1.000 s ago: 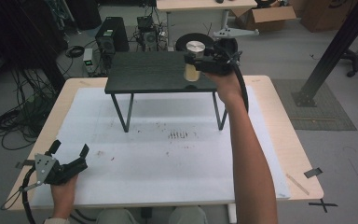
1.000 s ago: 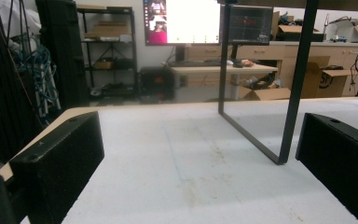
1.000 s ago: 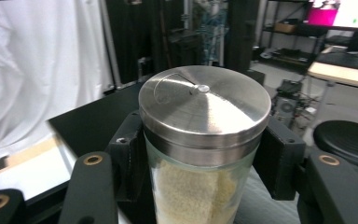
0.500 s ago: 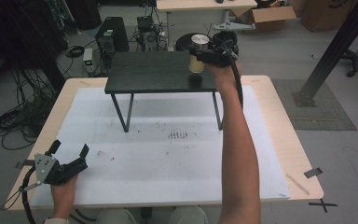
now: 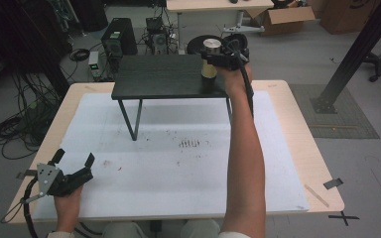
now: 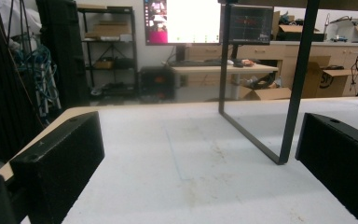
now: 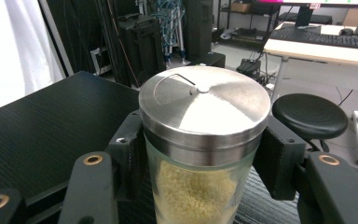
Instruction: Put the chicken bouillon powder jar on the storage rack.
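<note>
A glass jar (image 5: 209, 69) with a steel lid (image 7: 204, 105) holds yellow grains (image 7: 191, 191). My right gripper (image 5: 212, 60) is shut on it, one jaw pressing each side of the glass just under the lid. The jar is upright over the back right corner of a small black raised table (image 5: 168, 77); I cannot tell whether its base touches the top. My left gripper (image 5: 74, 166) rests open near the front left corner of the white mat (image 5: 178, 163), nothing between its fingers (image 6: 56, 163).
The black table stands on thin metal legs (image 6: 293, 93) at the back of the mat. A black stool (image 7: 310, 114) sits just behind the big table. Cables, computers and boxes (image 5: 283, 15) lie on the floor beyond.
The right arm has stretched farther from the person, carrying the jar toward the black table's back right corner. The left gripper has not moved.
</note>
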Motion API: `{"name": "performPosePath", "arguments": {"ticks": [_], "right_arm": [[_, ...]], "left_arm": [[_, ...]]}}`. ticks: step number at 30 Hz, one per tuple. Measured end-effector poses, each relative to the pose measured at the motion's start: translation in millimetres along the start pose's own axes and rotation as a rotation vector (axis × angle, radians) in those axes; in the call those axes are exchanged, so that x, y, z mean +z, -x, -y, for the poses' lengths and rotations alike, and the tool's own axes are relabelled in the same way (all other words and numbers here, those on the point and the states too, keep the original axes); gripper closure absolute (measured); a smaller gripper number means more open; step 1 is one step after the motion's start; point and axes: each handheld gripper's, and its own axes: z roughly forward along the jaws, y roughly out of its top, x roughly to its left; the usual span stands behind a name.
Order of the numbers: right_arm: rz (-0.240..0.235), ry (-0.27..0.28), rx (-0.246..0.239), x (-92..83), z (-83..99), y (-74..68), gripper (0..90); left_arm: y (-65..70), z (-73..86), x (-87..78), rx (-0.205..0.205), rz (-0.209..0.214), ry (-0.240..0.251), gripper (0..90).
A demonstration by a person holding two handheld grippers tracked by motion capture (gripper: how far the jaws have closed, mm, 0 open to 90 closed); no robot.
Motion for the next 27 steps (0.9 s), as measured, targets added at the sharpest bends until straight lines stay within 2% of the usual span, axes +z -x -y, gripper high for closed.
{"name": "performPosePath", "arguments": {"ticks": [17,20,21,23,27], "right_arm": [[-0.006,-0.005,0.001,2.5,0.6,-0.6,41.5],[0.001,0.006,0.015,2.7,0.7,-1.0,36.6],[0.014,0.023,0.028,1.7,0.6,-0.7,31.3],[0.016,0.027,0.029,1.2,0.5,-0.7,30.4],[0.026,0.05,0.035,-1.9,-0.2,-1.3,22.1]], "left_arm": [[0.0,0.0,-0.1,0.002,0.0,0.001,1.5],[0.1,0.0,-0.1,0.001,-0.001,0.001,1.5],[0.1,0.0,-0.1,0.001,0.0,0.001,1.5],[0.2,0.0,0.0,0.001,0.0,0.002,1.5],[0.2,0.0,-0.1,0.002,0.0,0.001,1.5]]}}
